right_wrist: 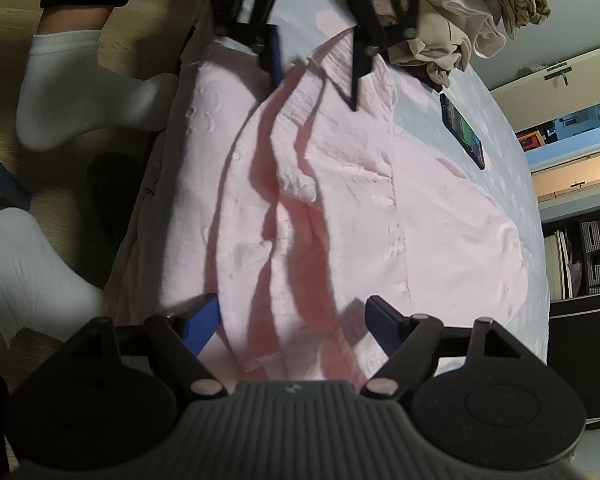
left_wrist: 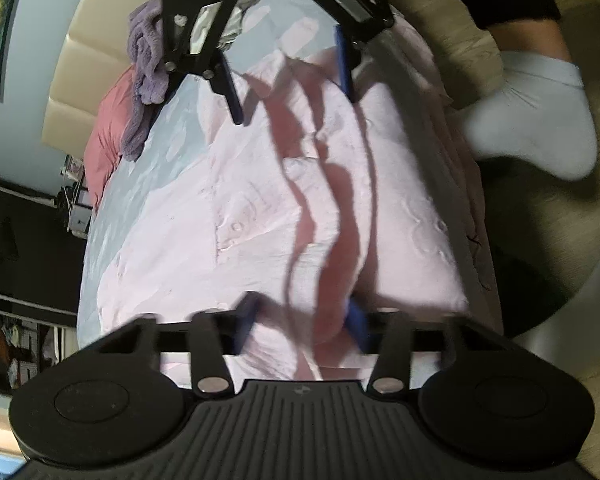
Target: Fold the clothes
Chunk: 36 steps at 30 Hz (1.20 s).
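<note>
Pink shirt (right_wrist: 340,208) on bed (right_wrist: 512,184); left gripper (left_wrist: 302,316) pinching a fold, right gripper (right_wrist: 292,312) agape; phone (right_wrist: 462,136) at 2 o'clock.

Each view is taken from behind its own claw, angled steeply down and close over the bed (left_wrist: 112,208). The two views face each other, and the pink shirt (left_wrist: 260,216) is shared by both.

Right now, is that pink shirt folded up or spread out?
Mostly spread out: the pink shirt lies flat across the bed, with one raised ridge of cloth bunched down its middle.
</note>
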Each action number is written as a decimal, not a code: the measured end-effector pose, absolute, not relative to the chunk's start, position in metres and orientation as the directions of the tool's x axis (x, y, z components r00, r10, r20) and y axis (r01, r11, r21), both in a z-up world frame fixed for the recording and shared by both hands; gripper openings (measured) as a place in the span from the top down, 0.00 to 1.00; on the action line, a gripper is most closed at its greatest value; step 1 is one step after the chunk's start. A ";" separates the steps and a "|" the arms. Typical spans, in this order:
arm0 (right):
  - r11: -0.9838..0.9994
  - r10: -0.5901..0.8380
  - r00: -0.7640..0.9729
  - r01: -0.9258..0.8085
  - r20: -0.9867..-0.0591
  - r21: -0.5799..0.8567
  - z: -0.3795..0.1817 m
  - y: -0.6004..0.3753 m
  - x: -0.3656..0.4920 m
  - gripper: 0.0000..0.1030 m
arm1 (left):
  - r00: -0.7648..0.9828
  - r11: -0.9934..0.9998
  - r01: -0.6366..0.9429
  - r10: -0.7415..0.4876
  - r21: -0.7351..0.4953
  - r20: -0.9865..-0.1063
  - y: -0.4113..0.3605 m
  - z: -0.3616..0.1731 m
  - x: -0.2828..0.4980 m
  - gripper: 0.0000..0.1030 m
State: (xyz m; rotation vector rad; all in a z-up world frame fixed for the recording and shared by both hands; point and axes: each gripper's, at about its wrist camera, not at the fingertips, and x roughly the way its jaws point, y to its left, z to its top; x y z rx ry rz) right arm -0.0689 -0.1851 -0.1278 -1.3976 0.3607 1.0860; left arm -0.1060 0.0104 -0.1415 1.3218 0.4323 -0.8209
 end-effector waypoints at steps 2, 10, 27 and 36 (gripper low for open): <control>-0.177 0.382 0.510 -0.778 -0.770 -0.603 -0.128 -0.184 -0.066 0.55 | 0.639 0.078 0.759 -0.283 0.647 -0.715 0.012 -0.134 -0.100 0.88; -0.113 0.370 0.514 -0.802 -0.774 -0.587 -0.108 -0.185 -0.050 0.94 | 0.600 0.198 0.800 -0.293 0.566 -0.745 0.021 -0.104 -0.078 0.96; 0.061 0.294 0.380 -0.923 -0.877 -0.379 -0.052 -0.151 0.096 0.94 | 0.455 0.472 0.831 -0.269 0.295 -0.849 0.036 -0.053 0.070 0.96; 0.104 0.249 0.399 -0.917 -0.883 -0.385 -0.078 -0.131 0.128 0.51 | 0.399 0.572 0.782 -0.152 0.249 -0.904 0.051 -0.077 0.100 0.86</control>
